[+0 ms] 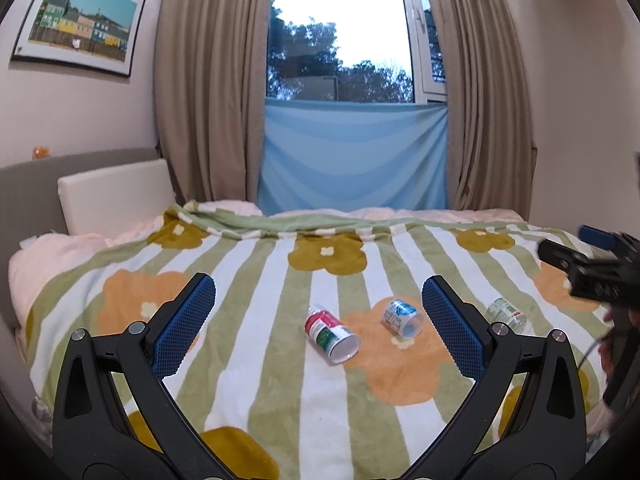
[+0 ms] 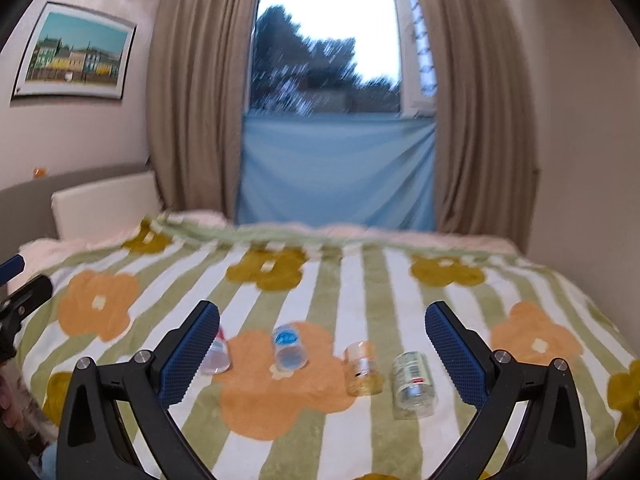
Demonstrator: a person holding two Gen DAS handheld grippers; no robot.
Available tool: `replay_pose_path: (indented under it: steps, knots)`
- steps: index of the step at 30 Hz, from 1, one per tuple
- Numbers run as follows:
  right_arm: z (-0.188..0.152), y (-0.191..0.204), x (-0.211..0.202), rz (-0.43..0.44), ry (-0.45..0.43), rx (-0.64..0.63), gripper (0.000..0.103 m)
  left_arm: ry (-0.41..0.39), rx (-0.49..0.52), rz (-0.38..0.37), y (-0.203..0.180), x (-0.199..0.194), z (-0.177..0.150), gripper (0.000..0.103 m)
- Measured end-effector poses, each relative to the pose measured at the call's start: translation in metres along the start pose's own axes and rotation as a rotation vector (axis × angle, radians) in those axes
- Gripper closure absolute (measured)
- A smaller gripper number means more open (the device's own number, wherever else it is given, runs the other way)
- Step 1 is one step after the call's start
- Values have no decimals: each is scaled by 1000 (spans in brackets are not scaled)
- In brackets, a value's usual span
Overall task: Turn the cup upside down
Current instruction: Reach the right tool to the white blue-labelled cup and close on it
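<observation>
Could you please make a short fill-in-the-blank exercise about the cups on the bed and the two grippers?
1. All the cups lie on their ___ on the blanket.
2. The red-labelled cup lies to the ___ of the blue-labelled cup.
3. In the right wrist view, ___ cups are visible.
4. The left gripper and the right gripper both have ___ jaws.

Missing words: sides; left; four; open

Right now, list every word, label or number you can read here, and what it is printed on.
No text can be read.
Red cup: printed label, too small.
Blue cup: printed label, too small.
Green-label cup: blurred.
Yellow-tinted cup: blurred.
Framed picture: no lettering legible.
</observation>
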State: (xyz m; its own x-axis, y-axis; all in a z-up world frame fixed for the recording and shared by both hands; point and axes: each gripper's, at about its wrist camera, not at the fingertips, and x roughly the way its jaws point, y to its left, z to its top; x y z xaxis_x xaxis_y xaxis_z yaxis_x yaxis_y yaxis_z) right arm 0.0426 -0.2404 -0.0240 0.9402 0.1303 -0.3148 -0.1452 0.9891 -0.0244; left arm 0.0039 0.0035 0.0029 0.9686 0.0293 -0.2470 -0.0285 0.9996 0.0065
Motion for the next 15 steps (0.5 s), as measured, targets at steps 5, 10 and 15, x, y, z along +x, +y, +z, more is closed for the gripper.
replay_pose_path:
  steps: [5, 10, 15]
  knots:
    - [16, -3, 77, 66, 149, -94, 0, 44, -9, 21, 10, 18, -10, 0]
    - [9, 7, 166, 164, 345, -161, 0, 102, -25, 34, 21, 41, -25, 0]
    - [-17, 22, 249, 206, 532, -196, 0, 181, -43, 25, 28, 70, -41, 0]
